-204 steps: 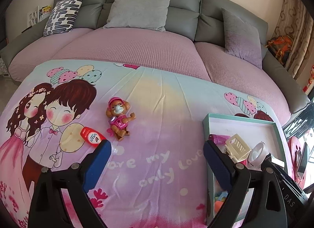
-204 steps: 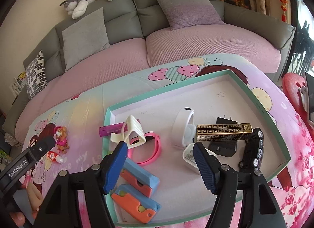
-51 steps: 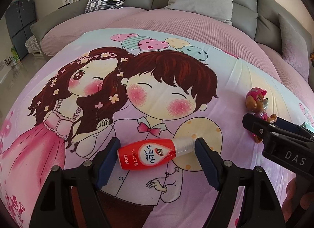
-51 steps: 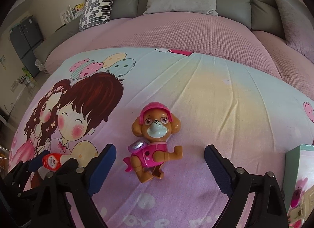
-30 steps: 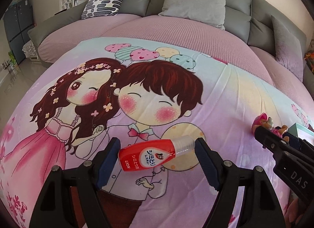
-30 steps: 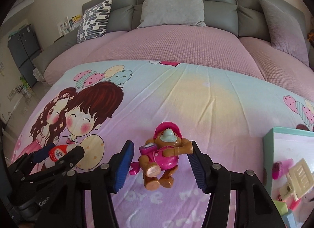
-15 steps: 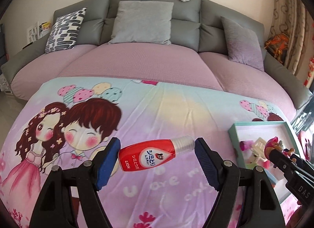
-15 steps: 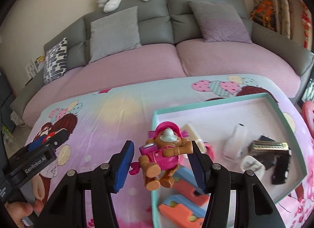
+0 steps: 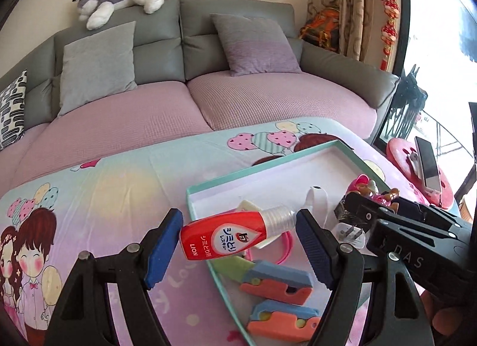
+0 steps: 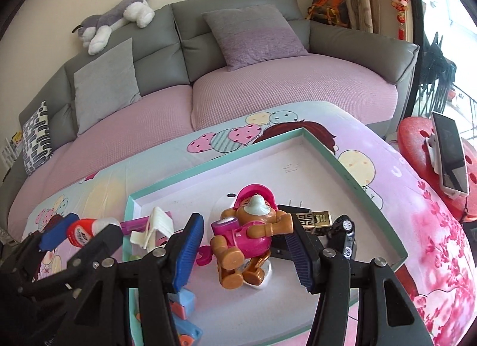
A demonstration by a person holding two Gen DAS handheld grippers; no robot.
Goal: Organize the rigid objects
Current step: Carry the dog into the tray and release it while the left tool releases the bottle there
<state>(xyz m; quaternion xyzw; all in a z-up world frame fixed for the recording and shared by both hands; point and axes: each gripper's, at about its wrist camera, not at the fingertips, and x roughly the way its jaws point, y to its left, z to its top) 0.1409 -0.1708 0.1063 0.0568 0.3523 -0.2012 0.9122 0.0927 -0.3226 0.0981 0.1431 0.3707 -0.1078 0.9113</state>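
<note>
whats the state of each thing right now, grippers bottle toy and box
left hand-held gripper: shut on the red bottle
red bottle: held off the blanket, lying sideways, cap on
right hand-held gripper: shut on the toy dog
toy dog: held above the box
box: open, partly filled

My right claw (image 10: 243,244) grips the pink dog figure (image 10: 249,229) above the teal-rimmed tray (image 10: 369,194); my left claw (image 10: 74,231), left of that tray, holds a red bottle (image 10: 82,231).
</note>
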